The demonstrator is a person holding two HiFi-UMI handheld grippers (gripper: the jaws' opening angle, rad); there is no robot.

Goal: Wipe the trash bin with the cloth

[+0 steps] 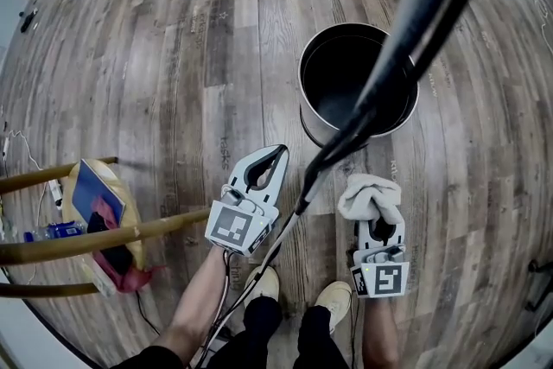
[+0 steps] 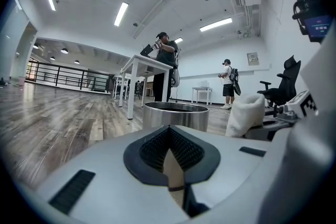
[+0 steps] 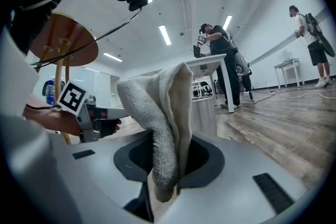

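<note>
The trash bin (image 1: 359,86) is a round metal can with a dark inside, standing upright on the wood floor ahead of me. In the left gripper view the bin (image 2: 176,113) rises just beyond the jaws. My left gripper (image 1: 280,153) is shut with nothing in it and points at the bin's near left side from a short way off; its tips (image 2: 169,128) meet. A white terry cloth (image 1: 370,196) is bunched in my right gripper (image 1: 375,219), just short of the bin. In the right gripper view the cloth (image 3: 163,113) stands up from the shut jaws, hiding most of the bin (image 3: 206,113).
A wooden stool (image 1: 78,242) with a yellow and blue bag (image 1: 99,203) stands at the left. A black cable (image 1: 415,22) crosses the head view over the bin. A white table (image 2: 139,68), an office chair (image 2: 281,86) and two people stand farther off.
</note>
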